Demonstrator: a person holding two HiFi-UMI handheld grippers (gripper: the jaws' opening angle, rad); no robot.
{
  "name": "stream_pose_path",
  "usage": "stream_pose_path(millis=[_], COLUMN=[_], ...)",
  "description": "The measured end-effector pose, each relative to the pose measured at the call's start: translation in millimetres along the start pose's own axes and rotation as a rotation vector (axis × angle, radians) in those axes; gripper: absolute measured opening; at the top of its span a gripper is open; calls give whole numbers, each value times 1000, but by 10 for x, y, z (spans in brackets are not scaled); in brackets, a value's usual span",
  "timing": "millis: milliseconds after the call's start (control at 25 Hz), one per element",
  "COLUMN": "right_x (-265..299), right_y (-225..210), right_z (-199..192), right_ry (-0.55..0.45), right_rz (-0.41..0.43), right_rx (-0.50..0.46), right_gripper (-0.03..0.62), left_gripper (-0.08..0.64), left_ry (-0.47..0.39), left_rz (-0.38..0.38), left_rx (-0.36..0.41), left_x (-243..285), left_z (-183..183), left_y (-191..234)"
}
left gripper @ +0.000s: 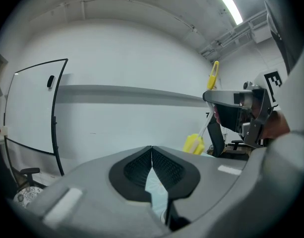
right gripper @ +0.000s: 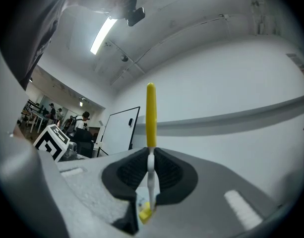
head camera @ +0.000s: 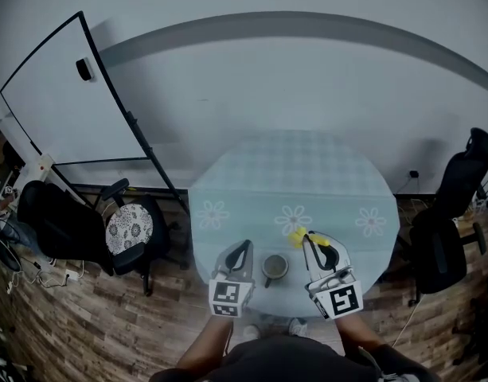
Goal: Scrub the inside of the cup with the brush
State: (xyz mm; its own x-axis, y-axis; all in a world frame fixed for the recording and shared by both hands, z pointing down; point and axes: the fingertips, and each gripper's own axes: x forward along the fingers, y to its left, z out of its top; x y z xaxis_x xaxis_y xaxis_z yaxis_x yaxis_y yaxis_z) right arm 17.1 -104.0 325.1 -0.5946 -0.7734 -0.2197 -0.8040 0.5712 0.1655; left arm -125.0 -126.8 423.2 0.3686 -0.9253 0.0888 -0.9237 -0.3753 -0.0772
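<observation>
A dark cup (head camera: 275, 267) stands near the front edge of the round table (head camera: 251, 181), between my two grippers. My left gripper (head camera: 244, 247) is just left of the cup, raised off the table; its jaws (left gripper: 152, 150) are shut with nothing between them. My right gripper (head camera: 310, 239) is right of the cup and shut on the brush (head camera: 299, 235). The brush's white shaft runs between the pads, its yellow handle (right gripper: 151, 114) sticks up and its yellow head (right gripper: 145, 212) hangs below. In the left gripper view the brush (left gripper: 194, 143) hangs from the right gripper (left gripper: 234, 114), apart from the cup.
A pale checked cloth with flower prints covers the table. A whiteboard (head camera: 68, 94) leans at the back left. An office chair with a patterned cushion (head camera: 129, 229) stands left of the table, a black chair (head camera: 458, 189) right of it. The floor is wood.
</observation>
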Motion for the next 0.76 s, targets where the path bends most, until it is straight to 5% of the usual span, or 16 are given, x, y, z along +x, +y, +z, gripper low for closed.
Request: stream_pose_path(millis=[760], right_x=[78], right_y=[103], right_z=[-24], right_ry=[18], right_rz=[-11], right_rx=[4], right_gripper=[35], left_gripper=[6], left_ry=[-19], left_rz=[-25], left_rx=[1], left_x=[-13], left_z=[87], left_y=[80])
